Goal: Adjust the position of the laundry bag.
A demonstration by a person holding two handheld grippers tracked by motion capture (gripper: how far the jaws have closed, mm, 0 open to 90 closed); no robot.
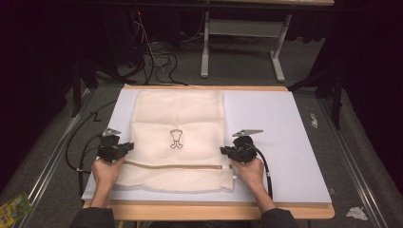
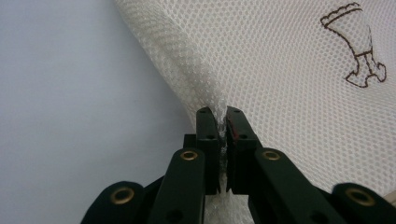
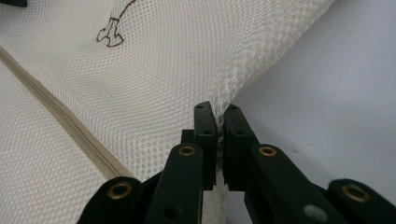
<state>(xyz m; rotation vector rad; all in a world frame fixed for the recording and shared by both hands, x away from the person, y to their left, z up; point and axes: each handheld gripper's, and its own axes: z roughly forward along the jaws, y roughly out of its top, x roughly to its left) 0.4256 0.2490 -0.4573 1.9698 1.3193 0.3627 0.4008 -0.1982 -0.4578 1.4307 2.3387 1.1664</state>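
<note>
Far left, off the table, a green-and-yellow packet (image 1: 13, 207) lies on the grey floor. On the table, a pale lilac foam board (image 1: 280, 142) carries a cream mesh laundry bag (image 1: 178, 118) with a tan zipper (image 1: 173, 166) running across its near part and a small brown outline emblem (image 1: 176, 139) at its middle; the bag lies flat, left of the board's centre, reaching nearly to the far edge. Left gripper (image 1: 124, 148) sits at the bag's left edge, about level with the emblem, jaws pinched tight on a ridge of mesh (image 2: 223, 122) with the board bare to its left. Right gripper (image 1: 226, 151) mirrors it at the bag's right edge, jaws likewise clamped on a fold of the netting (image 3: 219, 122), the zipper on its near side. Both hands rest low on the board. Judgement: the grasp step looks complete, both side edges secured at matching points, probably ahead of a fold or lift. The next move likely calls for raising both sides together, evenly, keeping the thin mesh taut so it does not slip from the pads. Far right, crumpled white scraps (image 1: 356, 213) lie on the floor.
</note>
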